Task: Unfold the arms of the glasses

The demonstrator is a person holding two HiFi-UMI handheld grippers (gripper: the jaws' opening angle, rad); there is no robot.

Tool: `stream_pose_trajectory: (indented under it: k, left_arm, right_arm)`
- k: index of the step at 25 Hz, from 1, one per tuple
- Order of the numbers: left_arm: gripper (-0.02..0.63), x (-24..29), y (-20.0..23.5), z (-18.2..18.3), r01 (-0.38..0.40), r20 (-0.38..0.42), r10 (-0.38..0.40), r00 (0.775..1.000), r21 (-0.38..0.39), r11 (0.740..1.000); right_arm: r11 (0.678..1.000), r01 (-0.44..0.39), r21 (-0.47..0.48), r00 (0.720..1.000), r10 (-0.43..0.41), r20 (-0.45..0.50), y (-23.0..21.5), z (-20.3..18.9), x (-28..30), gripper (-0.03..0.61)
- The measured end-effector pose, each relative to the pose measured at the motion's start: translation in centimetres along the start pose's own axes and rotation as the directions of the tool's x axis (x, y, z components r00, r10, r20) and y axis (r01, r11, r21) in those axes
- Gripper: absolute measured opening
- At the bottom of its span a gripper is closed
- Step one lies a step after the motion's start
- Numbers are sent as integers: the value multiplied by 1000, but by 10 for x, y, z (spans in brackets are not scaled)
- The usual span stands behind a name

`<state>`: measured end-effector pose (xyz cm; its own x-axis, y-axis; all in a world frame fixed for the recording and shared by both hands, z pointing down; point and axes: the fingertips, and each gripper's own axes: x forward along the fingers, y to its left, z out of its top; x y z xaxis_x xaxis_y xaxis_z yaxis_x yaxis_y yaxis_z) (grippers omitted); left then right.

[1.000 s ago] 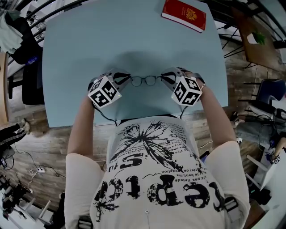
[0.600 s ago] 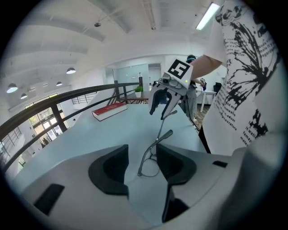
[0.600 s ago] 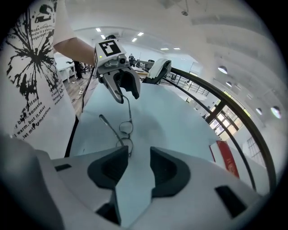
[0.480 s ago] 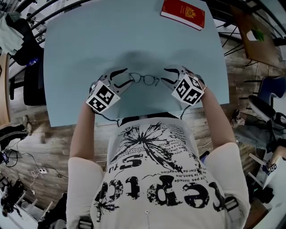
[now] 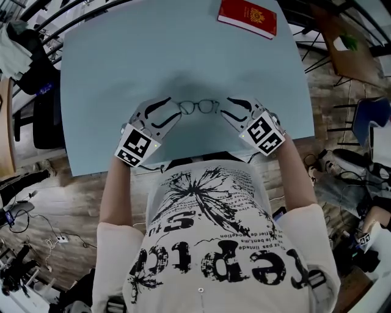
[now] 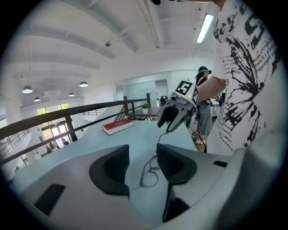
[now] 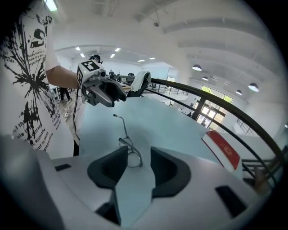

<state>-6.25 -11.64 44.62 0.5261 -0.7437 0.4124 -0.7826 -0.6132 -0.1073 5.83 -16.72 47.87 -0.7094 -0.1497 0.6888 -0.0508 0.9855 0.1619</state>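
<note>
Thin dark-framed glasses (image 5: 198,107) lie on the pale blue table (image 5: 122,61), lenses facing away from the person. My left gripper (image 5: 170,107) stands open just left of the frame and holds nothing. My right gripper (image 5: 230,107), just right of the frame, has its jaws opening, with nothing pressed between them. In the left gripper view the glasses (image 6: 150,173) show through the gap of the left gripper (image 6: 141,164), with the right gripper (image 6: 173,114) beyond. In the right gripper view the glasses (image 7: 129,152) lie past the right gripper (image 7: 137,166), one arm (image 7: 119,122) sticking out toward the left gripper (image 7: 112,92).
A red book (image 5: 247,17) lies at the table's far right corner and also shows as a red book (image 6: 118,126) and a red book (image 7: 222,147) in the gripper views. The person stands at the near table edge (image 5: 183,160). Chairs and cables surround the table on the floor.
Both grippers were shut at the ends of the glasses; they have opened, lifted and drawn back a little. The glasses stay on the table between them.
</note>
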Motion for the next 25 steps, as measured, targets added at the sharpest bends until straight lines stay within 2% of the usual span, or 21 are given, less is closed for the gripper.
stream_pose_trajectory:
  k: [2, 4, 6, 9, 12, 15, 17, 19, 23, 25]
  left_arm:
    - [204, -7, 7, 13, -41, 61, 42, 997, -26, 999]
    - [185, -15, 13, 28, -83, 116, 88, 989, -50, 995]
    - [108, -22, 21, 39, -137, 156, 146, 977, -65, 988]
    - [40, -34, 33, 47, -234, 189, 253, 949, -119, 965]
    - [31, -43, 43, 50, -322, 178, 351, 919, -172, 931]
    - [31, -51, 56, 56, -407, 162, 440, 883, -199, 891]
    - [31, -60, 64, 61, -464, 159, 500, 852, -215, 859]
    - [31, -68, 68, 67, -507, 167, 547, 820, -232, 830]
    - [31, -81, 71, 77, -561, 203, 609, 767, -248, 790]
    - [31, -85, 73, 79, -574, 210, 629, 749, -270, 773]
  right_arm:
    - [997, 56, 51, 998, -58, 32, -4, 9, -5, 135]
    - [984, 133, 118, 989, -140, 57, -13, 17, -12, 70]
    - [958, 208, 197, 970, -228, 88, -26, 24, -21, 29]
    - [909, 300, 288, 924, -352, 148, -41, 34, -38, 12]
    - [872, 366, 326, 876, -441, 195, -48, 45, -53, 12]
    - [839, 423, 341, 814, -518, 263, -57, 62, -70, 11]
    - [819, 453, 353, 773, -558, 302, -61, 73, -80, 11]
    - [806, 467, 364, 745, -580, 330, -62, 79, -88, 11]
    - [795, 460, 396, 718, -595, 361, -64, 85, -95, 9]
    - [792, 456, 406, 712, -598, 368, -65, 85, -97, 9]
